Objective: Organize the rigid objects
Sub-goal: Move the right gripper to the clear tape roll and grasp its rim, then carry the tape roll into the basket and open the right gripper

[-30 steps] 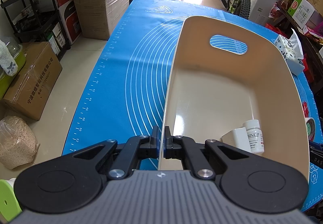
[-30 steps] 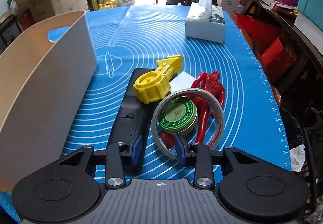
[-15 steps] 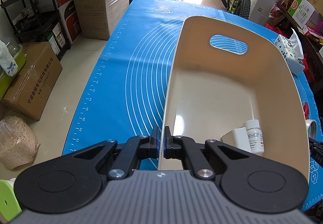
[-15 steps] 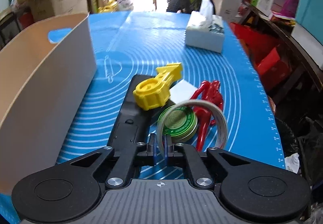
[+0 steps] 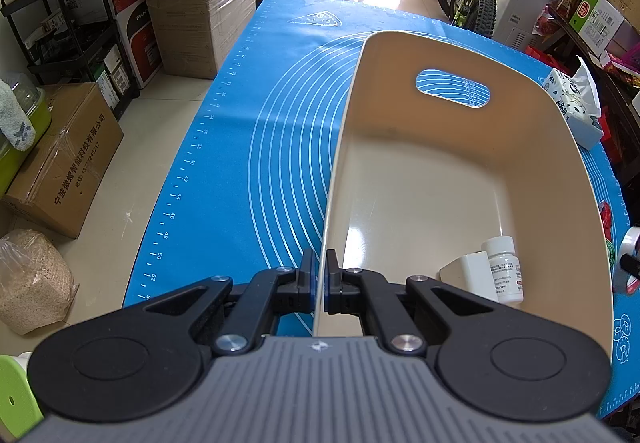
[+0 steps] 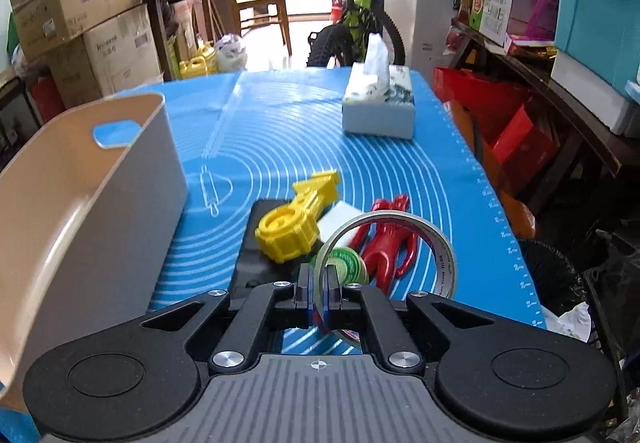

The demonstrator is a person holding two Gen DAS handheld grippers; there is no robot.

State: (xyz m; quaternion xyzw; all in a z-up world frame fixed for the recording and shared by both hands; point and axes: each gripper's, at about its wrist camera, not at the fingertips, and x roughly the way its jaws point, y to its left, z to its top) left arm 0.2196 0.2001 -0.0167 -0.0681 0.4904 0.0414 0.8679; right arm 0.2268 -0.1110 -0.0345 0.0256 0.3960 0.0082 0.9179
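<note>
**Caller:** Start at the left. What have your jaws got?

**Me:** My left gripper (image 5: 319,279), bottom centre of its view, is clenched on the near left wall of the cream bin (image 5: 460,179), pinning it on the blue mat (image 5: 248,147). Lower right inside the bin, a white pill bottle (image 5: 505,270) and a small white box (image 5: 466,272) are already stowed.

**Caller:** And over to the right?

**Me:** My right gripper (image 6: 318,297), low centre of its own view, is pinched on the rim of a clear tape roll (image 6: 390,255), which tilts up off the mat.

**Caller:** What's still out?

**Me:** Mid-frame, left to right: a black remote (image 6: 256,251), a yellow plastic toy (image 6: 294,219) lying on it, a green ointment tin (image 6: 346,263) seen through the roll, a red figurine (image 6: 390,235). A white piece hides behind the toy; I can't name it. The tissue box (image 6: 378,107) sits far up.

**Caller:** Progress?

**Me:** Early, I'd say: two in, tape next, at least four to go.
</note>
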